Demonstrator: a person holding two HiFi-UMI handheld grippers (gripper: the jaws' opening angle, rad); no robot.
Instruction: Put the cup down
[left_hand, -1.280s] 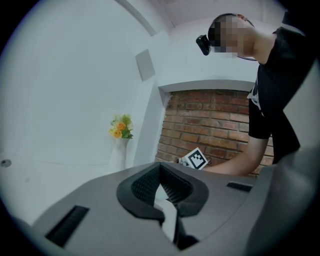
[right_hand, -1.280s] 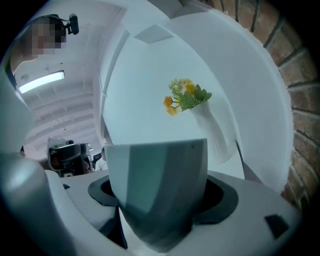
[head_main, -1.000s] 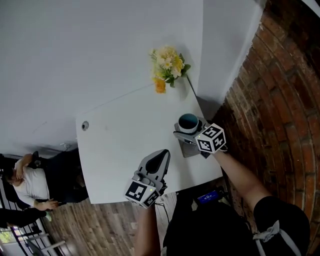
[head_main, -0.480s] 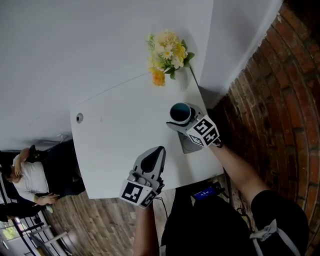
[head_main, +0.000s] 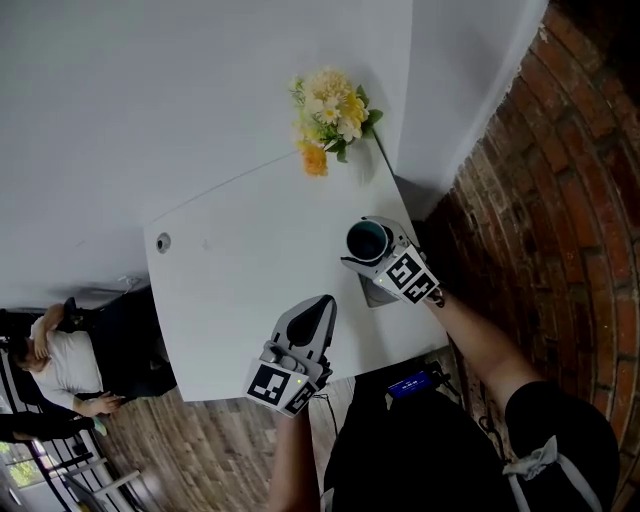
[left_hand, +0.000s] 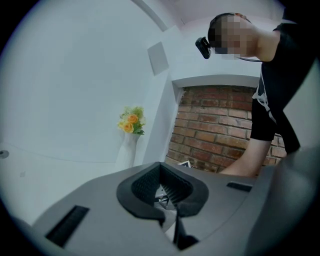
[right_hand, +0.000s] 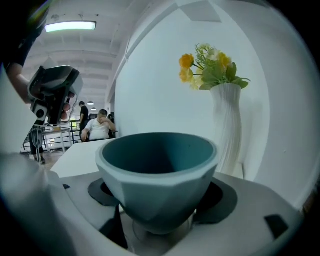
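A teal cup sits between the jaws of my right gripper, which is shut on its lower part, over the right side of the white table. In the right gripper view the cup stands upright and empty, filling the space above the gripper. Whether it touches the table I cannot tell. My left gripper hovers over the table's near edge, jaws together with nothing in them; in the left gripper view the dark pads meet.
A white vase of yellow flowers stands at the table's far right corner, just beyond the cup. A grey flat thing lies under my right gripper. A brick wall runs along the right. A seated person is at far left.
My right gripper, still shut on the cup, drifted slightly left and away, then back toward me. The left gripper has stayed near the table's front edge.
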